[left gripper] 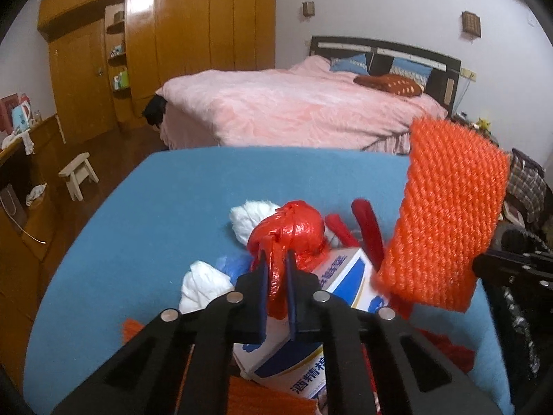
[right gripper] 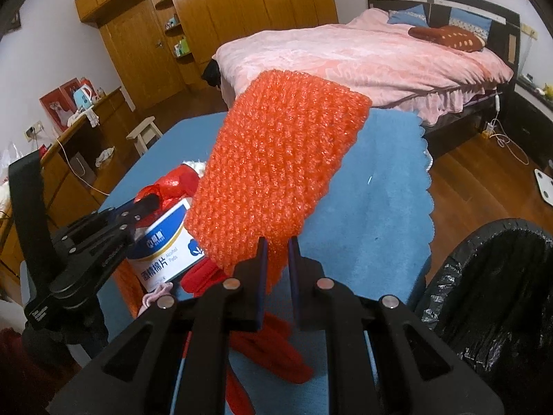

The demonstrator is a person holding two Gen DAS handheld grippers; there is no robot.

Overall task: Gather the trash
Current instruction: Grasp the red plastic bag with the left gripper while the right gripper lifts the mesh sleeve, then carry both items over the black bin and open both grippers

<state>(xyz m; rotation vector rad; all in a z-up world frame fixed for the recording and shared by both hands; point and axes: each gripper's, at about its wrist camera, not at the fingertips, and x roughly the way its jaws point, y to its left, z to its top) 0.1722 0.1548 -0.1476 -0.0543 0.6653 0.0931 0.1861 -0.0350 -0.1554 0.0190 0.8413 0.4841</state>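
My left gripper point(left gripper: 277, 259) is shut on a knotted red plastic bag point(left gripper: 293, 231) above a white and blue alcohol-pad box point(left gripper: 349, 276) on the blue cloth point(left gripper: 155, 207). White crumpled tissues point(left gripper: 249, 219) lie beside the bag. My right gripper point(right gripper: 277, 245) is shut on an orange foam net sleeve point(right gripper: 280, 159) and holds it up over the cloth; the sleeve also shows in the left wrist view point(left gripper: 449, 214). The left gripper point(right gripper: 145, 204) shows at the left of the right wrist view, on the red bag point(right gripper: 176, 181) by the box point(right gripper: 169, 249).
A black-lined trash bin point(right gripper: 494, 294) stands at the right, below the table edge. Red fabric strips point(right gripper: 273, 349) and more orange netting point(left gripper: 262, 397) lie on the cloth. A pink bed point(left gripper: 293, 110), a wooden wardrobe point(left gripper: 193, 34) and a small stool point(left gripper: 77, 173) stand behind.
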